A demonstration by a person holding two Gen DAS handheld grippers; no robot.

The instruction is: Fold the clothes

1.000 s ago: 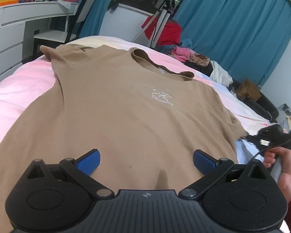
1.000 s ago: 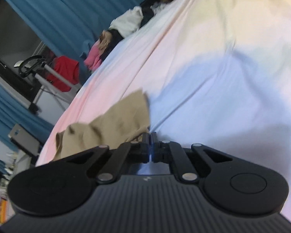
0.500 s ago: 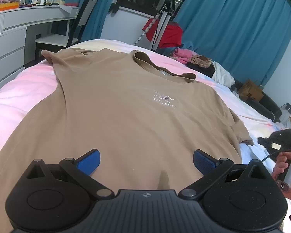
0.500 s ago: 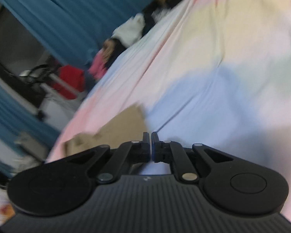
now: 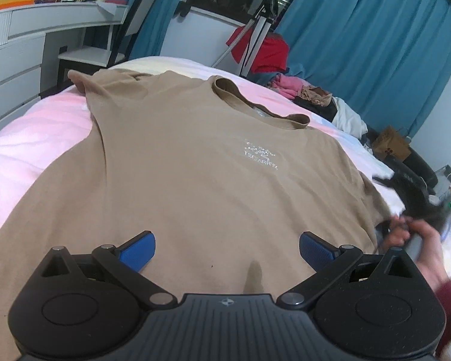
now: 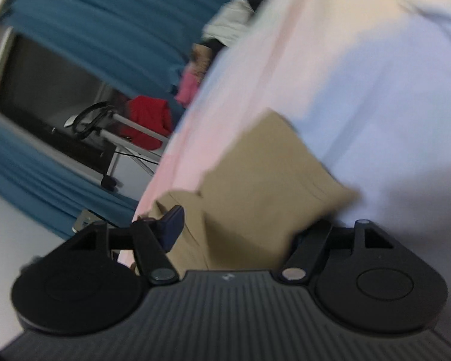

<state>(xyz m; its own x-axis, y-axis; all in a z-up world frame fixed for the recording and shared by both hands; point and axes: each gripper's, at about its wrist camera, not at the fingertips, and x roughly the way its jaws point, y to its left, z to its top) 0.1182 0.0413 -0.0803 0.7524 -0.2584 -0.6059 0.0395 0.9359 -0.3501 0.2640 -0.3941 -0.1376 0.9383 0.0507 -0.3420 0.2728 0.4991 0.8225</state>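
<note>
A tan T-shirt [image 5: 195, 162] with a small white chest print lies flat, front up, on the pastel bedsheet [image 5: 30, 144]. My left gripper [image 5: 227, 248] is open over the shirt's lower part, its blue pads wide apart and empty. My right gripper [image 6: 240, 228] is open, its jaws either side of the shirt's right sleeve [image 6: 264, 180]. The sleeve cloth lies between the jaws and hides the right pad. In the left wrist view the right gripper [image 5: 418, 207] is a dark blur in the person's hand at the sleeve.
A heap of clothes [image 5: 309, 96] lies at the bed's far side by blue curtains [image 5: 375, 45]. A tripod [image 5: 255, 27] with a red garment stands behind. A white desk with drawers [image 5: 12, 60] and a chair [image 5: 117, 45] are at left. A cardboard box [image 5: 391, 144] sits at right.
My right gripper has opened from shut and moved onto the shirt's right sleeve, which now lies between its jaws. My left gripper has stayed open over the shirt.
</note>
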